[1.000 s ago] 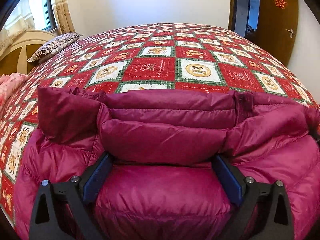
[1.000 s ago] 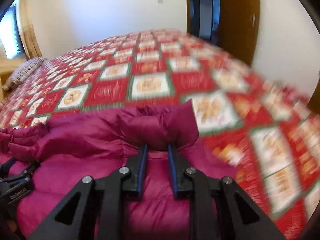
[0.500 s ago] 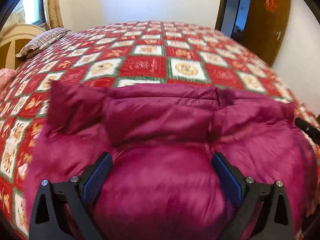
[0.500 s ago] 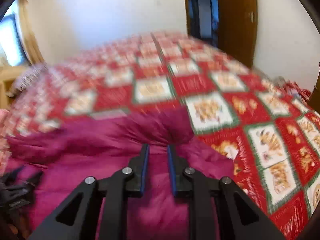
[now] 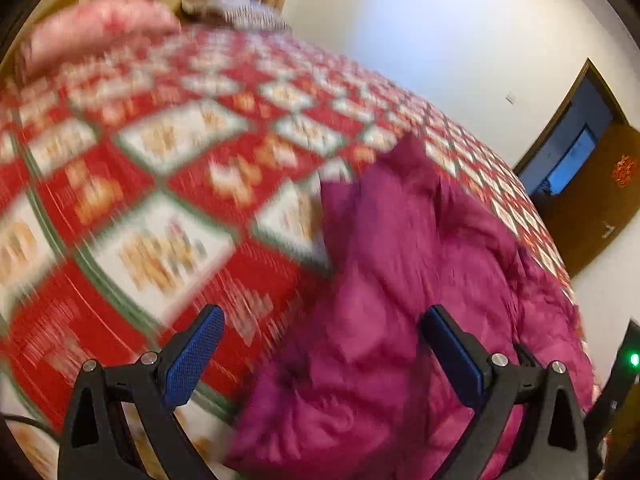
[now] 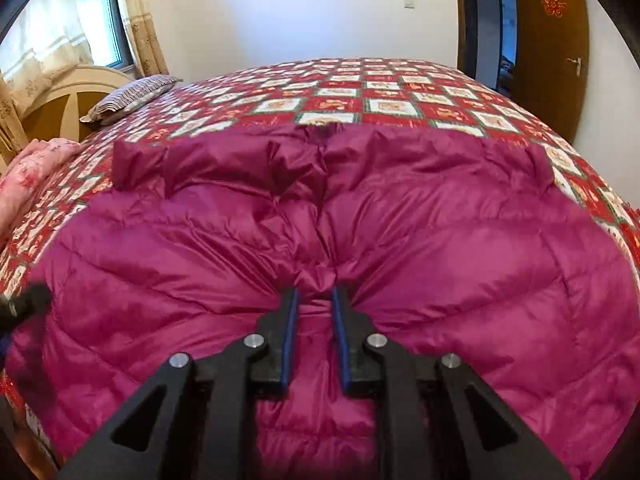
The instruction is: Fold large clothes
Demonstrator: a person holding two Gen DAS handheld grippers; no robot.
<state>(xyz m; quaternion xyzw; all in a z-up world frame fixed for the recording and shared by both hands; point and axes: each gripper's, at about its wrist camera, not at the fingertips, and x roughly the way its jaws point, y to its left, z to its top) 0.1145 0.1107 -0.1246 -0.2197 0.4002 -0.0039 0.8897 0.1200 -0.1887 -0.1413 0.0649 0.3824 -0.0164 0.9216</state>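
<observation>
Red-and-white patchwork bedspread [image 6: 400,92] covered the bed, a striped pillow [image 6: 132,96] lying at its far left by the headboard. On it lay the magenta down jacket [image 6: 360,232]. Left gripper [image 5: 320,344] hung above the jacket's edge, fingers wide, gripping nothing. Right gripper [image 6: 314,308] had narrow fingers pinching jacket fabric.

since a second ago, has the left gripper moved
Yes. The left gripper has swung left: the striped pillow went from the far left edge to upper middle, and the magenta jacket now sits right of centre.
</observation>
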